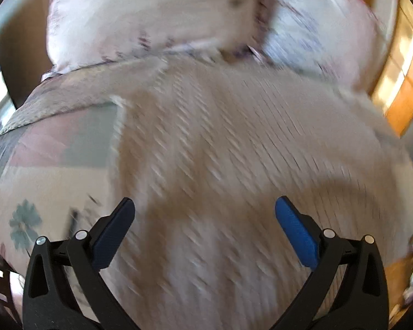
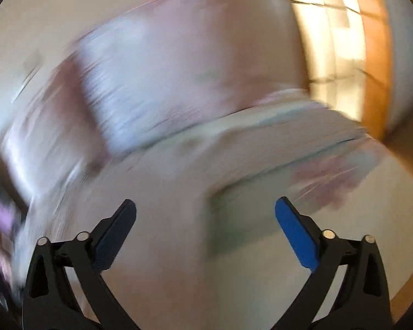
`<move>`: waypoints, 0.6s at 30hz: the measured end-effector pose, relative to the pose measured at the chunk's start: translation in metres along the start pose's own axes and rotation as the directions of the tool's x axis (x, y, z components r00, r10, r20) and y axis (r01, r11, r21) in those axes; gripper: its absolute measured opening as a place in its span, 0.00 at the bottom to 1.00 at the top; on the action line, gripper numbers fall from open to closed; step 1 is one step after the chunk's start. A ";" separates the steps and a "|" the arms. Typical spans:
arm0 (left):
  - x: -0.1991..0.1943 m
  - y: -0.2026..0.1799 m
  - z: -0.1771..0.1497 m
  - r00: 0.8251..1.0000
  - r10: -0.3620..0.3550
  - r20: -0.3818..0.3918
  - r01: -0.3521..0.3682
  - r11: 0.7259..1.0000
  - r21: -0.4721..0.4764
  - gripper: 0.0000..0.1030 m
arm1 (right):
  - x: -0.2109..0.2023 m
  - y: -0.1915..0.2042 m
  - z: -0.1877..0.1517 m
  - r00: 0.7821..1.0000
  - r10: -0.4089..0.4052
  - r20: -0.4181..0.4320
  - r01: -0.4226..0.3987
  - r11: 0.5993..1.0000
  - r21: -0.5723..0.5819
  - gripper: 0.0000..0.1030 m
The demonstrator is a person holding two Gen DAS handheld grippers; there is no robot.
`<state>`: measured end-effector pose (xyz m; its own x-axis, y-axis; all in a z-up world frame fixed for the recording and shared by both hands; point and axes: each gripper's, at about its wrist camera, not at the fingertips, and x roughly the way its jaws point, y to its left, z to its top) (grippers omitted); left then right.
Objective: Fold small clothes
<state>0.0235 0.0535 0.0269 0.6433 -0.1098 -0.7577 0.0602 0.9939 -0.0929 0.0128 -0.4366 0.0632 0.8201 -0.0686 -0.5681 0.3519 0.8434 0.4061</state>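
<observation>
A beige ribbed knit cloth (image 1: 220,143) lies spread over the bed, filling most of the blurred left wrist view. My left gripper (image 1: 205,209) is open and empty above its near part, with blue pads (image 1: 294,233) wide apart. My right gripper (image 2: 205,209) is open and empty above the bed cover (image 2: 179,233). The right wrist view is heavily blurred and I cannot make out a garment in it.
A floral patchwork bed cover (image 1: 41,170) lies under the cloth. Two pale floral pillows (image 1: 140,19) stand at the head of the bed, also blurred in the right wrist view (image 2: 165,77). Orange wooden furniture (image 1: 404,82) stands at the right.
</observation>
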 end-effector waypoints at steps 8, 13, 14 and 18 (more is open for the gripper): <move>0.020 0.119 0.061 0.999 -0.012 0.038 0.022 0.964 -0.265 0.98 | 0.095 -0.154 0.075 0.971 -0.202 -0.129 0.239 0.857 0.456 0.50; 0.015 0.171 0.065 0.987 0.075 0.142 -0.022 0.941 -0.339 0.98 | 0.113 -0.165 0.078 0.964 -0.240 -0.111 0.263 0.826 0.499 0.39; 0.015 0.178 0.067 0.985 0.091 0.148 -0.036 0.940 -0.339 0.98 | 0.116 -0.166 0.079 0.963 -0.248 -0.107 0.267 0.824 0.500 0.30; 0.013 0.220 0.075 0.973 0.159 0.167 -0.082 0.915 -0.395 0.98 | 0.123 -0.159 0.090 0.956 -0.287 -0.064 0.283 0.835 0.472 0.08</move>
<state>0.1021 0.2716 0.0449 0.7632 0.0538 -0.6439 -0.2991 0.9128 -0.2783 0.0985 -0.6275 -0.0069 0.6538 -0.2739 -0.7054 0.7387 0.4332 0.5164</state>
